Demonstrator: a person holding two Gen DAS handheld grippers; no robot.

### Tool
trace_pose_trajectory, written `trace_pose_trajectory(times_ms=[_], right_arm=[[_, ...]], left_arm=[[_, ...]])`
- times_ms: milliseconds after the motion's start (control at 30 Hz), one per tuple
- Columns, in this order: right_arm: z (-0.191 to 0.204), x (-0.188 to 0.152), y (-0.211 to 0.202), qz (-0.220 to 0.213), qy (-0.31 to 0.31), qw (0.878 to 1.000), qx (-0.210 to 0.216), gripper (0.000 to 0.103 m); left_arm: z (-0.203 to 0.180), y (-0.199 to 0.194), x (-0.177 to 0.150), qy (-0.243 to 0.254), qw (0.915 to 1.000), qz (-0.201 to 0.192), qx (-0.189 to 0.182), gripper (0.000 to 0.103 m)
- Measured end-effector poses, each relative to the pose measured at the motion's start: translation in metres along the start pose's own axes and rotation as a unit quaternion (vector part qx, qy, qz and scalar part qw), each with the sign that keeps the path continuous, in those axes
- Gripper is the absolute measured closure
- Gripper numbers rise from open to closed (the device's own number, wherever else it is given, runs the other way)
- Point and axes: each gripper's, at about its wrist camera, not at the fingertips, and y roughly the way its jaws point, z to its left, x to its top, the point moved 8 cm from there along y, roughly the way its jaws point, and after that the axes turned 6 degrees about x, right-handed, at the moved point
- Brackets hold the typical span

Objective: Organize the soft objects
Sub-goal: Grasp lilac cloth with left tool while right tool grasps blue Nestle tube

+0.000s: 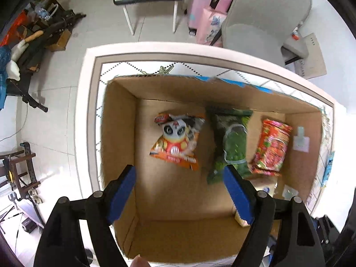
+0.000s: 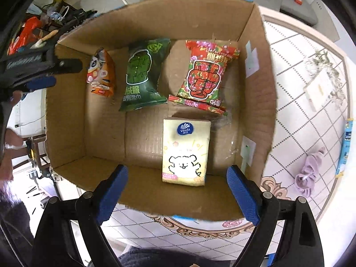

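Observation:
An open cardboard box (image 2: 66, 111) stands on the patterned table. Inside lie an orange panda packet (image 2: 101, 73), a green packet (image 2: 143, 73), a red floral packet (image 2: 205, 75) and a yellow Vinda tissue pack (image 2: 185, 151). The left wrist view shows the box (image 1: 118, 122) with the orange packet (image 1: 178, 142), the green packet (image 1: 231, 142) and the red packet (image 1: 272, 146). My left gripper (image 1: 181, 191) is open and empty above the box. My right gripper (image 2: 178, 193) is open and empty above the box's near wall. The left gripper also shows in the right wrist view (image 2: 40, 75).
A lilac cloth (image 2: 309, 173) lies on the table (image 2: 300, 115) right of the box, with a white item (image 2: 320, 91) farther back. A grey chair (image 1: 267, 13), pink suitcases (image 1: 207, 11) and floor clutter (image 1: 35, 40) stand beyond the table.

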Motion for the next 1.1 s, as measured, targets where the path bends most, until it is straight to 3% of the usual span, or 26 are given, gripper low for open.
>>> trace_pose_trajectory(times_ms=[67,133,267,467,800,1000,1100], right_arm=[[0.002,-0.004,-0.009,-0.017,-0.004,1.000,-0.010,0.010],[0.002,-0.009,-0.021,-0.032,-0.007,0.999,-0.016,0.007],[0.005,-0.014,-0.049,-0.058,-0.015,0.998,-0.026,0.007],[0.003,-0.026,-0.065,-0.090,-0.024,0.995,-0.035,0.006],[-0.002,-0.051,-0.093,-0.120,-0.037,0.992,0.003,0.005],[-0.056,-0.057,-0.129,-0.173,-0.004,0.984,0.054,0.005],[-0.108,-0.064,-0.149,-0.189,0.026,0.980,0.060,0.004]], left_arm=[[0.002,-0.018,-0.018,-0.007,0.9996,-0.027,0.002,0.023],[0.003,-0.026,-0.033,-0.010,0.9992,-0.039,-0.001,0.012],[0.004,-0.041,-0.071,-0.013,0.9983,-0.057,-0.002,0.010],[0.004,-0.060,-0.102,-0.023,0.9948,-0.098,0.017,0.006],[-0.012,-0.089,-0.136,-0.039,0.9897,-0.135,0.028,0.002],[-0.055,-0.139,-0.133,-0.018,0.9712,-0.226,0.073,0.002],[-0.091,-0.154,-0.125,-0.007,0.9644,-0.257,0.064,0.002]])
